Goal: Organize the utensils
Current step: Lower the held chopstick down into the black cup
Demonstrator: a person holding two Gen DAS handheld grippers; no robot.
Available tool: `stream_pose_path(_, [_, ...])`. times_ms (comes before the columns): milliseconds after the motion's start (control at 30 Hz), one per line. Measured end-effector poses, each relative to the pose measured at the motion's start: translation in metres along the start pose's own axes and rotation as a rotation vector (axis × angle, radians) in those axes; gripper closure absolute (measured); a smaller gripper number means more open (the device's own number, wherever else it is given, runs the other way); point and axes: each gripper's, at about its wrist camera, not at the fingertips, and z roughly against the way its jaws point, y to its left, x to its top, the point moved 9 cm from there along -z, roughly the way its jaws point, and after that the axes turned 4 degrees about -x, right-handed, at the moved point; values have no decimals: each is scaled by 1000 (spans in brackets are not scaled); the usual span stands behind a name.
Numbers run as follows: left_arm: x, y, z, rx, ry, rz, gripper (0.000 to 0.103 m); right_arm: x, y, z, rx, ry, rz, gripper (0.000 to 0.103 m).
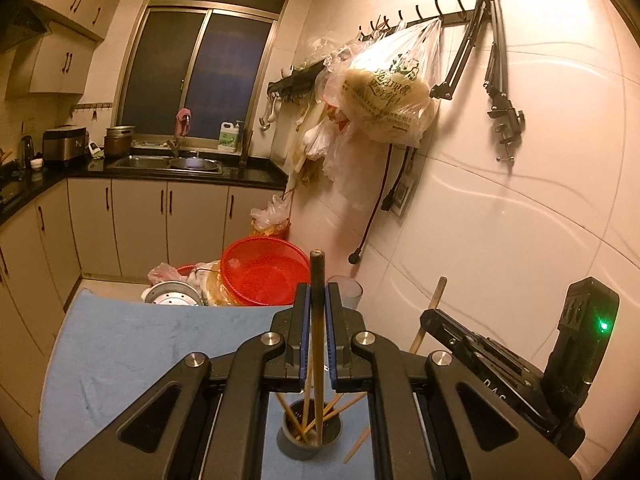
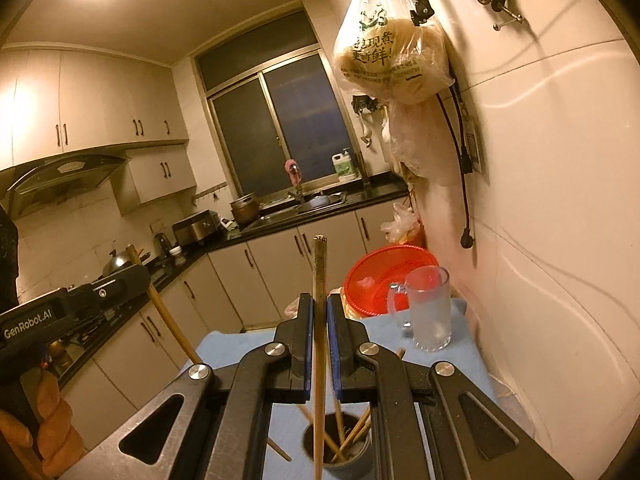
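Note:
My left gripper (image 1: 317, 304) is shut on a wooden chopstick (image 1: 317, 280) held upright, its lower end down in a dark round cup (image 1: 311, 442) with several chopsticks in it. My right gripper (image 2: 319, 316) is shut on another chopstick (image 2: 320, 264), upright over the same cup (image 2: 337, 460). Each gripper shows in the other's view, the right one (image 1: 472, 344) and the left one (image 2: 80, 300) with its chopstick. A loose chopstick (image 1: 357, 445) lies on the blue cloth (image 1: 132, 344) beside the cup.
A frosted glass mug (image 2: 430, 308) stands on the cloth (image 2: 240, 344) near the tiled wall. A red basket (image 1: 266, 272) and a metal pot (image 1: 172, 294) sit beyond the cloth's far edge. Plastic bags (image 1: 384, 92) hang on the wall rack.

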Motion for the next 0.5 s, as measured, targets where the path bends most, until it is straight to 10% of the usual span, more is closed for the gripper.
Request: stream_pose_path(500, [-48, 37, -58, 24, 87, 67, 96, -31, -15, -59, -17, 48, -3, 95])
